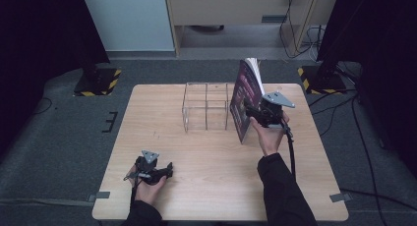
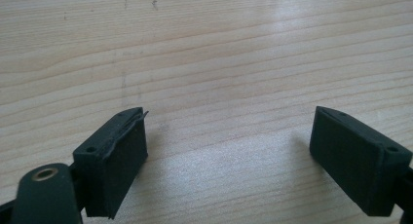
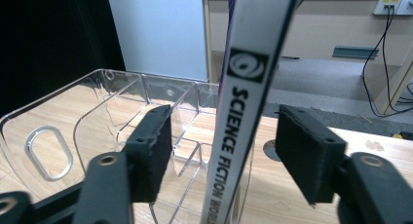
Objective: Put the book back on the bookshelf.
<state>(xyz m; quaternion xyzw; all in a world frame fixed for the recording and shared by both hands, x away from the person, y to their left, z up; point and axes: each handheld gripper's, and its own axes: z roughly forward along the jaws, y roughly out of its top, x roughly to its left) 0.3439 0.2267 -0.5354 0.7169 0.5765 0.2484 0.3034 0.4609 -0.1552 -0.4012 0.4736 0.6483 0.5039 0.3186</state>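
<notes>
A dark purple book [image 1: 244, 96] stands on edge, slightly tilted, at the right end of a clear plastic rack [image 1: 206, 108] on the wooden table [image 1: 216, 186]. I cannot tell whether it is inside the rack's end slot or just beside it. My right gripper [image 1: 250, 110] is at the book's near edge. In the right gripper view the white spine [image 3: 243, 112], printed "SCIENCE FICTION", rises between the jaws of my right gripper [image 3: 224, 131], with a gap on both sides, so the gripper is open. My left gripper [image 1: 167, 171] rests low at the front left, where my left gripper [image 2: 229, 131] is open over bare wood.
The rack's clear dividers [image 3: 97, 117] lie left of the spine. Two black stands with yellow-striped bases [image 1: 98, 81] flank the table's far corners. Cables [image 1: 364, 152] run over the floor on the right. A pale cabinet [image 1: 236, 14] is behind.
</notes>
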